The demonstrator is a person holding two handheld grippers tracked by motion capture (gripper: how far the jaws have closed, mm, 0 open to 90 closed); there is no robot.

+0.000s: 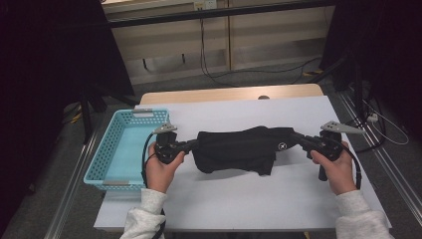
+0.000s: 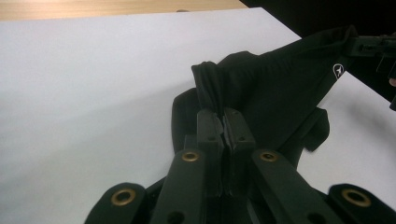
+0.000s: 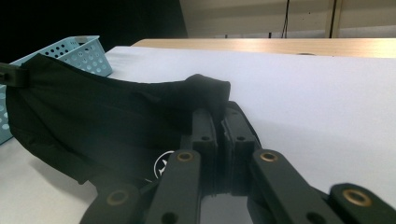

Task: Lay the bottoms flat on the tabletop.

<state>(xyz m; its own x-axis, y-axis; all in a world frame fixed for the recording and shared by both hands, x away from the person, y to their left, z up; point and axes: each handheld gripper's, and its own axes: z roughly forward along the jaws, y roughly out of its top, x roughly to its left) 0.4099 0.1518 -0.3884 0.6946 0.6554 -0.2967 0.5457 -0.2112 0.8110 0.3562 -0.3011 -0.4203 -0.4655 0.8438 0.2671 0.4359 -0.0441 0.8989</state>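
A black garment (image 1: 239, 149) with a small white logo (image 1: 282, 146) hangs stretched between my two grippers just above the white table sheet (image 1: 239, 199). My left gripper (image 1: 191, 145) is shut on the garment's left end, and in the left gripper view a bunch of black cloth (image 2: 210, 86) sticks out past the closed jaws (image 2: 223, 123). My right gripper (image 1: 297, 137) is shut on the right end; in the right gripper view the black cloth (image 3: 208, 93) is pinched between the jaws (image 3: 220, 123), and the garment (image 3: 93, 121) runs off to the left.
A light blue perforated basket (image 1: 107, 149) stands at the table's left edge, beside my left hand (image 1: 160, 172); it shows at far left in the right gripper view too (image 3: 79, 51). A wooden table strip (image 1: 229, 93) lies behind the white sheet. Cables (image 1: 214, 69) trail on the floor beyond.
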